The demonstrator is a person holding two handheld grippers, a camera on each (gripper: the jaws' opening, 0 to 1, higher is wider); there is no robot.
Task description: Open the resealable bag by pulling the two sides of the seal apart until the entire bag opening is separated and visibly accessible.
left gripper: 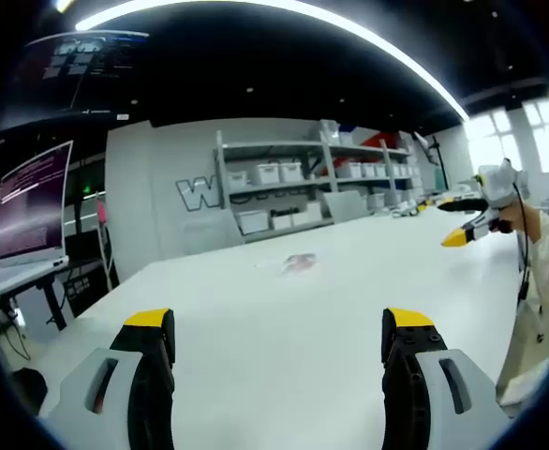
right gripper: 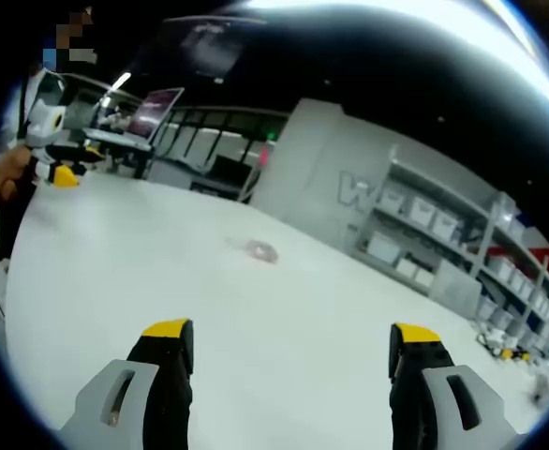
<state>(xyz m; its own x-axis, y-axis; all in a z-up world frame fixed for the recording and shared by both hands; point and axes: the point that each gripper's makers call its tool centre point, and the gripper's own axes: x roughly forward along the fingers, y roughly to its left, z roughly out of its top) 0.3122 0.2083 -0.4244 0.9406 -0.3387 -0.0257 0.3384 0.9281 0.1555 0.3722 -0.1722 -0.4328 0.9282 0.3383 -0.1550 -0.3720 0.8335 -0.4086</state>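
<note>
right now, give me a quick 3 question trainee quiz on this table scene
1. True or false: the left claw is shut on the resealable bag.
2. Where does the bag lie? A) flat on the white table, ahead of both claws B) on the shelving unit C) between the right claw's jaws
3. Fill in: the right claw is ____ and holds nothing.

Key: 1 false; 2 A; 3 open

Table (left gripper: 284,319) smooth matt white; bag (left gripper: 296,263) clear plastic.
</note>
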